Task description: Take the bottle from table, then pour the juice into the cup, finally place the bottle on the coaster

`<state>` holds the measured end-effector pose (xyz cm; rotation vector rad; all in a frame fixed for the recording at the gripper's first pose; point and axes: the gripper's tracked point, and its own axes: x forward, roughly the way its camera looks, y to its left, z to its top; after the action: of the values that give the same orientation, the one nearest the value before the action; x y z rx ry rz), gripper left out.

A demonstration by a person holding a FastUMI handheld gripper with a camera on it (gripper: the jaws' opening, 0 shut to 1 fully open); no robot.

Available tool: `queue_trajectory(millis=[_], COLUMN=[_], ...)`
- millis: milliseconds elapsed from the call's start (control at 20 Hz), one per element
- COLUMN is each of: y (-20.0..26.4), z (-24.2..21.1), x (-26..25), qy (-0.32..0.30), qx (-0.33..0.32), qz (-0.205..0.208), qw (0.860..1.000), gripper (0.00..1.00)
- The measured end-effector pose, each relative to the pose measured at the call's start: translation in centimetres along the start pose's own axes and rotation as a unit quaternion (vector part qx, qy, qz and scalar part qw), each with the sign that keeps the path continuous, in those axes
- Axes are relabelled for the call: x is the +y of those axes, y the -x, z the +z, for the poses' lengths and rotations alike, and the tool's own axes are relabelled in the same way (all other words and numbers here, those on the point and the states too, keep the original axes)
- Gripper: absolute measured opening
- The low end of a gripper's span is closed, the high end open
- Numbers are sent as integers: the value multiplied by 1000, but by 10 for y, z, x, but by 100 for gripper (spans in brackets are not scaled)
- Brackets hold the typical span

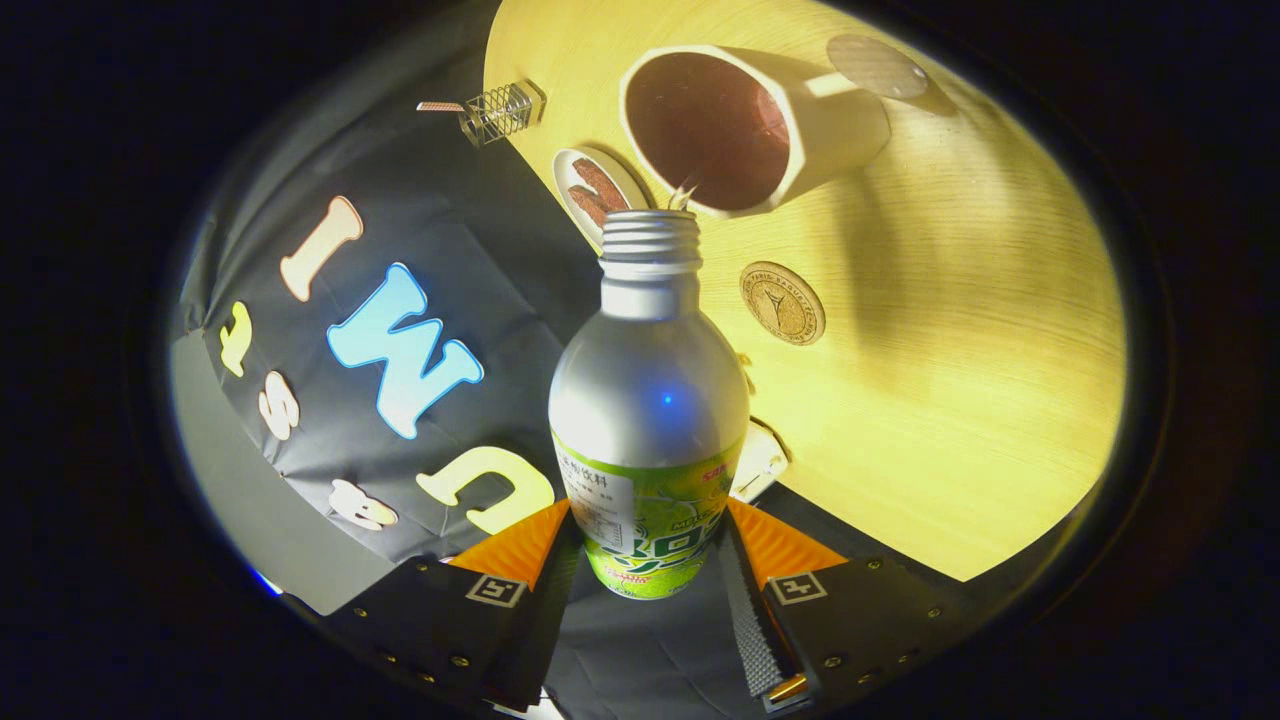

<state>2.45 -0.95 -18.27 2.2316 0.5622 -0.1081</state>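
Table (960,400): round wood top, edge runs just behind bottle; bare stretch beyond right finger
Cup (745,130): past bottle mouth, dark liquid inside
Bottle (648,400): clamped betw. both fingers at label band, cap off, mouth tipped twd cup rim, thin spurt at lip
Gripper (648,545): closed onto bottle
Coaster (782,303): cork disc beside bottle neck, emblem w/ ring text, unreadable
Label: green, print too small to read
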Motion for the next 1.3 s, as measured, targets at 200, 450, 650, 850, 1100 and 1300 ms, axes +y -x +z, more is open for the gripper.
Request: queue_trajectory(millis=[200, 450, 650, 850, 1100, 1300], y=[1, 1, 0, -1, -3, -5], z=[-1, 4, 10, 13, 26, 37], x=[4, 6, -2, -13, -38, -55], qy=[-5, -4, 19, 70, 136, 197], qx=[2, -8, -21, -30, -46, -58], qz=[-1, -6, -17, -35, -70, -98], qw=[1000, 1000, 999, 996, 987, 974], gripper=[73, 73, 73, 73, 73, 73])
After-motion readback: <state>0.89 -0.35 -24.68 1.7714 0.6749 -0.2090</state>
